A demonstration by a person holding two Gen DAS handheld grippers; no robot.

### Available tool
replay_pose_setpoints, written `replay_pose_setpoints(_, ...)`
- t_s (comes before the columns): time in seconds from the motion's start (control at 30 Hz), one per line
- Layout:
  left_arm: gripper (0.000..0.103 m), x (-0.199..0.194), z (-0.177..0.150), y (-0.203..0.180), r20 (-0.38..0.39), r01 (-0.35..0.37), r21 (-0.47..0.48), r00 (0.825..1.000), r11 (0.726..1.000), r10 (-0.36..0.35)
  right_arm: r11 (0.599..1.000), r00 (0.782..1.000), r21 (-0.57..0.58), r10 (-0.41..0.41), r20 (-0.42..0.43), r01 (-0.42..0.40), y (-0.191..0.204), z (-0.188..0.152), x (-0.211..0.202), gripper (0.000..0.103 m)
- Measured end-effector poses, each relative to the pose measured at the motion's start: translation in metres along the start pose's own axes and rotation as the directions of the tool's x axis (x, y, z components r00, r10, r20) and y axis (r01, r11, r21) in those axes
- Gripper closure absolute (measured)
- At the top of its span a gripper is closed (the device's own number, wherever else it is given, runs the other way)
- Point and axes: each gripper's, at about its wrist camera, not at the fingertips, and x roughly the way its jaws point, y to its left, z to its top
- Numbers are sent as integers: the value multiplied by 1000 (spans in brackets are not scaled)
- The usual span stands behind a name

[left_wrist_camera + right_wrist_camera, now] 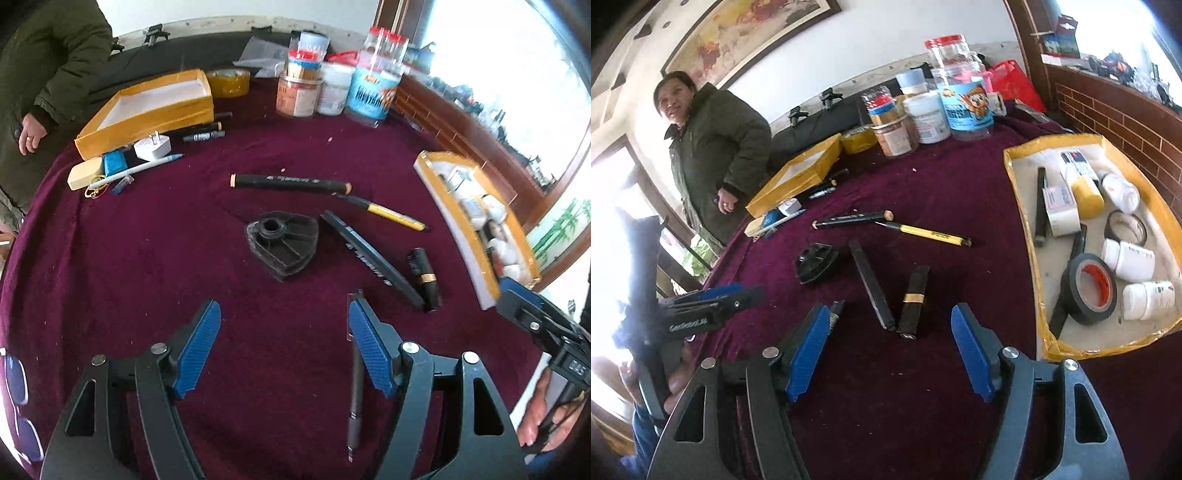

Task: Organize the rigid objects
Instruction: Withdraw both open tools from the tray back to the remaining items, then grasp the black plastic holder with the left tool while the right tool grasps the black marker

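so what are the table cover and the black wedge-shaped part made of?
Table cover: looks like maroon velvet or felt; matte, napped, holding lint and creases. Black wedge-shaped part: probably moulded plastic; semi-gloss with thin radial ribs and a round socket. Metal can't be ruled out.

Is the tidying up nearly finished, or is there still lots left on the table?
Partly. The right tray already holds tape rolls and bottles. Both tools, left and right, are open and empty. Pens, a lipstick and a black plastic part still lie loose on the cloth.
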Motion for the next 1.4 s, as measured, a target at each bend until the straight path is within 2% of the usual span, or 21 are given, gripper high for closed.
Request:
replay_pose_setpoints(0.17,31,23,12,1,-57,-14,43,998,999,16,1000,1000,20,17,-3,-17,-9,-2,2,39)
replay_pose_setpoints(0.33,31,34,22,2,-69,-12,40,998,999,15,1000,1000,19,22,-20,-22,-9,-4,9,38)
replay_pose_setpoints(0.57,31,64,36,-3,-99,-57,52,993,997,62,1000,999,23,19,-43,-18,-7,-4,19,38)
replay_pose_setpoints(0.73,31,87,43,-4,-133,-41,66,990,997,50,1000,999,23,11,-53,-10,-7,-4,27,38)
replay_pose_setpoints(0.83,29,95,46,-3,-111,-43,52,993,998,48,1000,998,21,3,-69,-1,-8,-5,35,38)
replay_pose_setpoints(0.97,33,97,43,-15,-66,-104,101,992,989,111,1000,997,-13,-21,-76,20,-2,-2,43,38)
replay_pose_setpoints(1.1,33,85,41,-6,-43,-95,75,994,993,98,996,997,-83,-35,-68,30,11,6,48,39)
replay_pose_setpoints(1.13,33,79,41,0,-31,-80,53,996,995,82,991,997,-123,-50,-64,42,19,10,51,44)
replay_pose_setpoints(1.17,33,76,43,3,-25,-67,39,997,997,68,987,997,-153,-56,-62,46,25,13,54,57)
replay_pose_setpoints(1.23,33,67,45,11,-12,-27,5,1000,1000,27,977,995,-207,-65,-76,48,37,21,67,67)
replay_pose_setpoints(1.4,33,63,46,18,-14,-4,-28,1000,1000,4,957,975,-291,-54,-216,-12,54,30,115,68)
